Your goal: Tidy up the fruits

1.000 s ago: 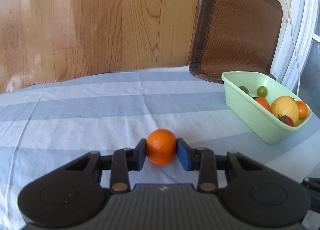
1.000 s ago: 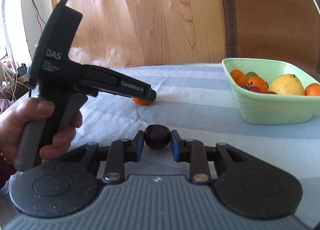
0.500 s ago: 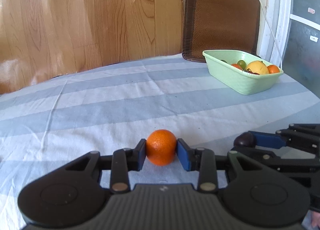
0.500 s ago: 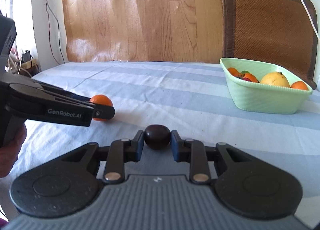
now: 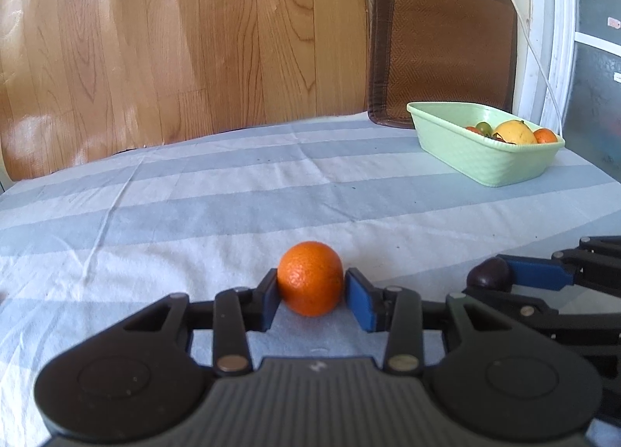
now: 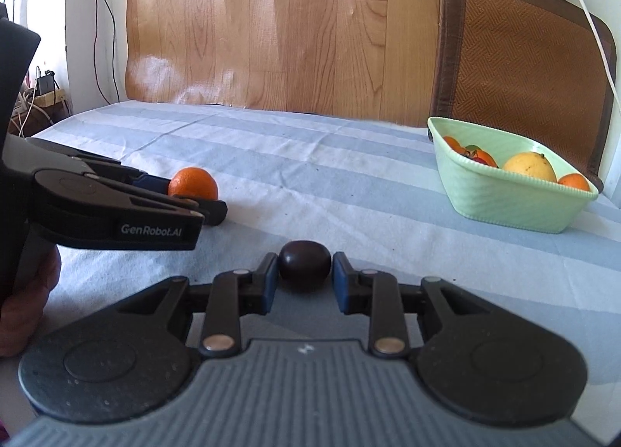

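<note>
My left gripper is shut on an orange mandarin, low over the striped cloth; it also shows in the right wrist view. My right gripper is shut on a dark plum, which also shows at the right of the left wrist view. A pale green basket stands far right on the cloth, holding a yellow fruit, mandarins and small tomatoes. It also shows in the right wrist view.
A blue-and-white striped cloth covers the surface. A brown woven cushion leans on the wall behind the basket. A white cable hangs beside it. Wood-pattern panelling backs the scene.
Both grippers have dropped low and level over the cloth, side by side, each still holding its fruit. The basket now looks farther away than a second ago.
</note>
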`<state>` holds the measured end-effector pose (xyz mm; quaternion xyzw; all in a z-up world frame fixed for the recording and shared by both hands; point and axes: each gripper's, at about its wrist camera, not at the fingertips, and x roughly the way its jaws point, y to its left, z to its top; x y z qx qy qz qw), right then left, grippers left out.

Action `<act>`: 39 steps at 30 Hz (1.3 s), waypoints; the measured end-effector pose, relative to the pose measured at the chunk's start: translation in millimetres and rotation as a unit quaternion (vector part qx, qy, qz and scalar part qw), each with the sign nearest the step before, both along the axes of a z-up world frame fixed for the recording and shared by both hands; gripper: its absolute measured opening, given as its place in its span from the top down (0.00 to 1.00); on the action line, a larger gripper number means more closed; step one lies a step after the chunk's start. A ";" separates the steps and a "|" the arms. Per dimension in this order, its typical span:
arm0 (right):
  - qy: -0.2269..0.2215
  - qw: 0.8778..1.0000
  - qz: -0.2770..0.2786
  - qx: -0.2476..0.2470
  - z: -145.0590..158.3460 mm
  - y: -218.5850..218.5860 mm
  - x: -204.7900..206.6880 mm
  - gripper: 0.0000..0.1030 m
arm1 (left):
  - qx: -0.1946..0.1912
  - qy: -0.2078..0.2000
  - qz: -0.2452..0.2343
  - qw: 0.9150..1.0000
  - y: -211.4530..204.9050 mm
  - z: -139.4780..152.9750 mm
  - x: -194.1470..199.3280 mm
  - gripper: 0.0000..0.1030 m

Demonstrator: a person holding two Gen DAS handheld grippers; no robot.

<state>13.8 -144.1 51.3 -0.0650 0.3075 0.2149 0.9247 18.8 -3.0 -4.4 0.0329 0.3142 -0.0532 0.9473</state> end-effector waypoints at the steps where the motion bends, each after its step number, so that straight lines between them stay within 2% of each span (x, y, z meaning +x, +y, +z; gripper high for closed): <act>1: 0.000 1.000 0.000 0.000 0.0 0.1 0.0 0.68 | 0.002 -0.001 0.001 1.000 -0.4 -0.1 -0.2 0.63; 14: 0.000 1.000 0.000 0.001 -0.3 -0.2 0.2 0.68 | 0.000 -0.002 0.009 1.000 0.7 -0.3 -1.6 0.54; 29: -0.001 1.000 0.000 0.001 -0.8 -0.3 0.5 0.68 | -0.001 -0.002 0.008 1.000 2.0 -0.3 -0.7 0.51; 31: -0.003 1.000 -0.001 -0.001 -0.4 0.4 -0.5 0.66 | -0.001 -0.002 0.008 1.000 2.0 -0.3 -0.7 0.50; 33: -0.007 1.000 -0.003 -0.001 0.2 0.1 -2.2 0.57 | -0.001 -0.002 0.008 1.000 1.9 -0.3 -0.8 0.50; 39: -0.006 1.000 0.001 -0.005 -0.6 0.5 -5.0 0.56 | -0.004 -0.001 0.007 1.000 3.4 -0.5 -0.8 0.49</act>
